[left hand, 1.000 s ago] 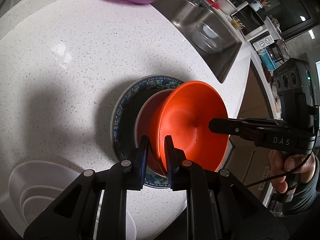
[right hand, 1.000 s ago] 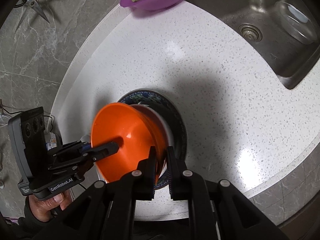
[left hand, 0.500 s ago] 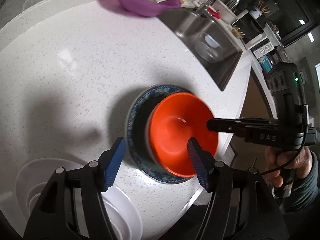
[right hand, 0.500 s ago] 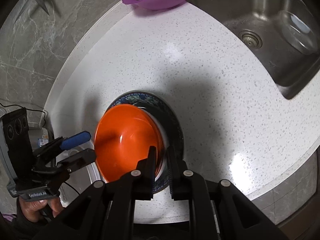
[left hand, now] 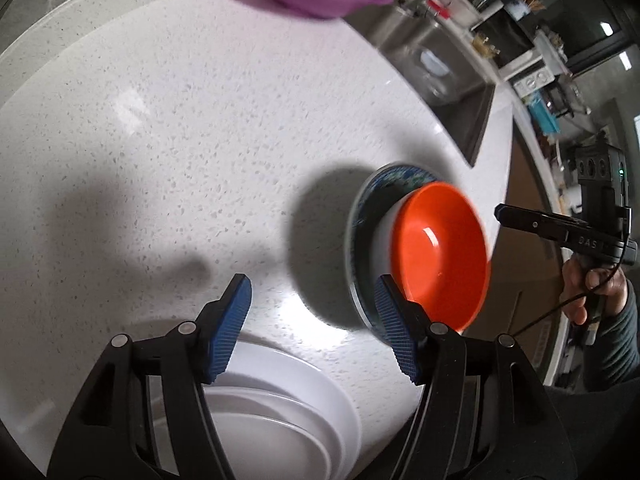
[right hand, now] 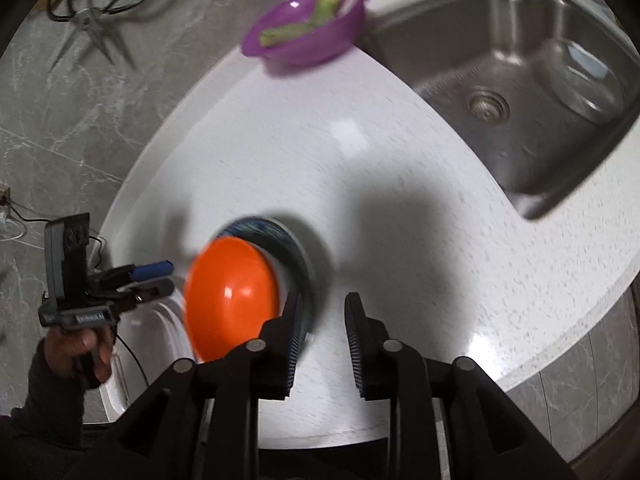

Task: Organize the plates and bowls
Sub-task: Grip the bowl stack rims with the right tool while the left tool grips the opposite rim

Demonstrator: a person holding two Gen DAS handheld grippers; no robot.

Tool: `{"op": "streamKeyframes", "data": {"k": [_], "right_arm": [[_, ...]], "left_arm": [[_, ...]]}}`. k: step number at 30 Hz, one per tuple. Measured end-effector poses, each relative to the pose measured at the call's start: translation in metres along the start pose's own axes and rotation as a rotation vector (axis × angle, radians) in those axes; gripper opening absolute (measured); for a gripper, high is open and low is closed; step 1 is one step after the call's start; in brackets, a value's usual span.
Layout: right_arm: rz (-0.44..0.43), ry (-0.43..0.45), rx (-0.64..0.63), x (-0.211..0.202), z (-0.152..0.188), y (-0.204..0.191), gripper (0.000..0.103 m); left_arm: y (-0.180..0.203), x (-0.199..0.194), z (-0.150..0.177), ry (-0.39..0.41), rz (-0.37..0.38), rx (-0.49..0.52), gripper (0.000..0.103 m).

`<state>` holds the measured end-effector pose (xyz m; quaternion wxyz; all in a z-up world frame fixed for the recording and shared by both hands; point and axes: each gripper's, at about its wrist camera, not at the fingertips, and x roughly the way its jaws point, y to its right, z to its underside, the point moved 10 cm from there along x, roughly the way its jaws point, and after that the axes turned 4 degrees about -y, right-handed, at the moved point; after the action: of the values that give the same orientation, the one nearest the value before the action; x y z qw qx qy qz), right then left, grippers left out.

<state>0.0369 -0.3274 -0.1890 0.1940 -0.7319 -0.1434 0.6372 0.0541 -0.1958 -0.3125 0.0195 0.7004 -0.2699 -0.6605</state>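
Orange bowl (left hand: pixel 440 256) sits right side up in a white bowl (left hand: pixel 383 236), and both sit on a blue patterned plate (left hand: pixel 362 216), right of centre in the left wrist view and lower left of centre in the right wrist view. That stack is on the speckled white countertop (left hand: pixel 180 128), close to its edge.

Left gripper (left hand: pixel 314 328) has its jaws spread wide with nothing between them, hovering over the counter just left of the stack; its blue pads (left hand: pixel 230 328) are easy to see. Below it, at the bottom of the frame, there's a stack of white dishes (left hand: pixel 288 412).

Right gripper (right hand: pixel 322 344) is parted too, narrower than the left, holding nothing, with its left finger just beside the orange bowl.

Purple bowl (right hand: pixel 308 32) with green veg sits at the top of the frame next to the steel sink (right hand: pixel 520 92). Scissors (right hand: pixel 96 12) lie upper left on the grey marble.
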Motion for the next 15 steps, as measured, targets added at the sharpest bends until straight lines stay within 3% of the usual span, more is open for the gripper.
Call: {"op": "streamKeyframes", "data": {"k": [6,15], "right_arm": [[-0.048,-0.050,0.008,0.025,0.019,0.000,0.026],[-0.081,-0.091,0.015,0.044,0.015,-0.006,0.027]], "left_arm": [[0.005,0.022,0.005,-0.045,0.014,0.013,0.062],[0.001,0.036,0.005,-0.061,-0.004,0.023,0.059]]}}
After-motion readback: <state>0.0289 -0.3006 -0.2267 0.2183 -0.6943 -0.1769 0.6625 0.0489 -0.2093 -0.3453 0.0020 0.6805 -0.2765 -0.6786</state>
